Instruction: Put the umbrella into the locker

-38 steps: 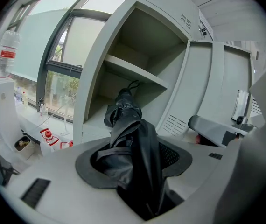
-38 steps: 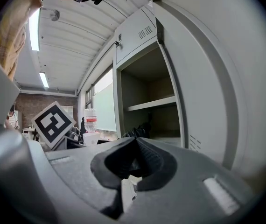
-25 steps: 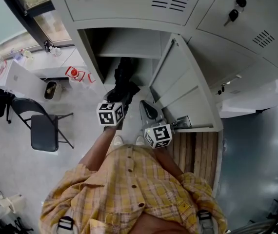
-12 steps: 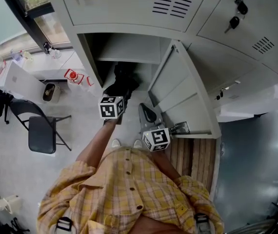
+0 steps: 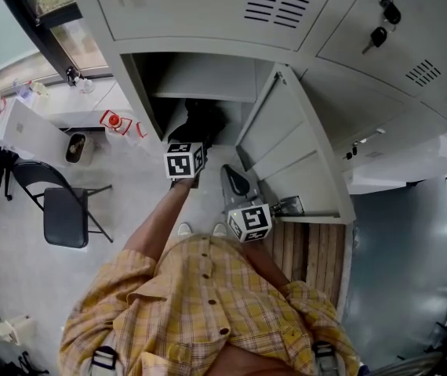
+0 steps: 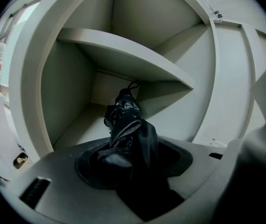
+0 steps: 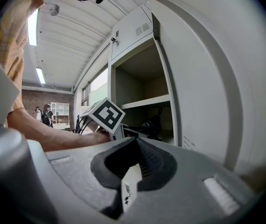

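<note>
A black folded umbrella sticks out ahead of my left gripper, which is shut on its near end. Its far end, with a loop strap, reaches into the lower compartment of the open grey locker, under the shelf. In the head view the umbrella lies inside the opening, and my left gripper is at its mouth. My right gripper hangs beside the swung-out locker door. Its jaws look shut with nothing between them.
A black folding chair stands at the left on the floor. Behind it a white table carries bottles and small items. Wooden slats lie under the door. Keys hang in the locker doors above right.
My left gripper has carried the umbrella further into the locker opening. My right gripper has stayed where it was.
</note>
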`<state>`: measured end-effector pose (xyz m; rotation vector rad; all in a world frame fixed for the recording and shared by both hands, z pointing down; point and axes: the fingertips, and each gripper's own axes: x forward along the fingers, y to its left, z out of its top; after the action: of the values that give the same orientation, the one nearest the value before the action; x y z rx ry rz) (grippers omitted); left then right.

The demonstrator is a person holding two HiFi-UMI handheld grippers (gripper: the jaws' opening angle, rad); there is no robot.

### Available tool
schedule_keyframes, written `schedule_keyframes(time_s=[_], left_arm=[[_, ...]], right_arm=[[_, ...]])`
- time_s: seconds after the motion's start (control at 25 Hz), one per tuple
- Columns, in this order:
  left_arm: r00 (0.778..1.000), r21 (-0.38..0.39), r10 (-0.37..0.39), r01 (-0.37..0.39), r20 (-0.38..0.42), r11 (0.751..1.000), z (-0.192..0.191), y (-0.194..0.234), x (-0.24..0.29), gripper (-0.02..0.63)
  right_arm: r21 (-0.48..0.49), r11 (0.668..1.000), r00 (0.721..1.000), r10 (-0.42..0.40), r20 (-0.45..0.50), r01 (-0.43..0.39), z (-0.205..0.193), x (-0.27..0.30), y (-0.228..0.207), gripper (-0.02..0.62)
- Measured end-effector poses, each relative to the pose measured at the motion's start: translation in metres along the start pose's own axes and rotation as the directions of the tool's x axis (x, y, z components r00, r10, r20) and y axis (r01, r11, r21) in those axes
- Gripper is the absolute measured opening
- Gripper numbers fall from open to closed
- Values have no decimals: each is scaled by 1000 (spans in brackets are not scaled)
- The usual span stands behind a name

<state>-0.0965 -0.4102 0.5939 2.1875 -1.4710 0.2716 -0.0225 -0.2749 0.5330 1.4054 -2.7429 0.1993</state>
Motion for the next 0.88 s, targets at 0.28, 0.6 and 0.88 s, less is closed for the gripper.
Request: schedule_keyframes(time_s=[0.28,0.6,0.88], left_arm=[[1000,4,20,-20,-16,1000,0,9,20,230],[996,4,49,-49,-69,999,3,12,33,235],[993,-30,60,-64,-104,998,3,17,42,239]], right_arm=[[-9,1000,1000,5,-5,-5,0,1,2,-3],[3,1000,1000,4,-19,-4,-5,2,1,-3],[1,1000,1000,4,-19,-4,-5,5,2,-3]])
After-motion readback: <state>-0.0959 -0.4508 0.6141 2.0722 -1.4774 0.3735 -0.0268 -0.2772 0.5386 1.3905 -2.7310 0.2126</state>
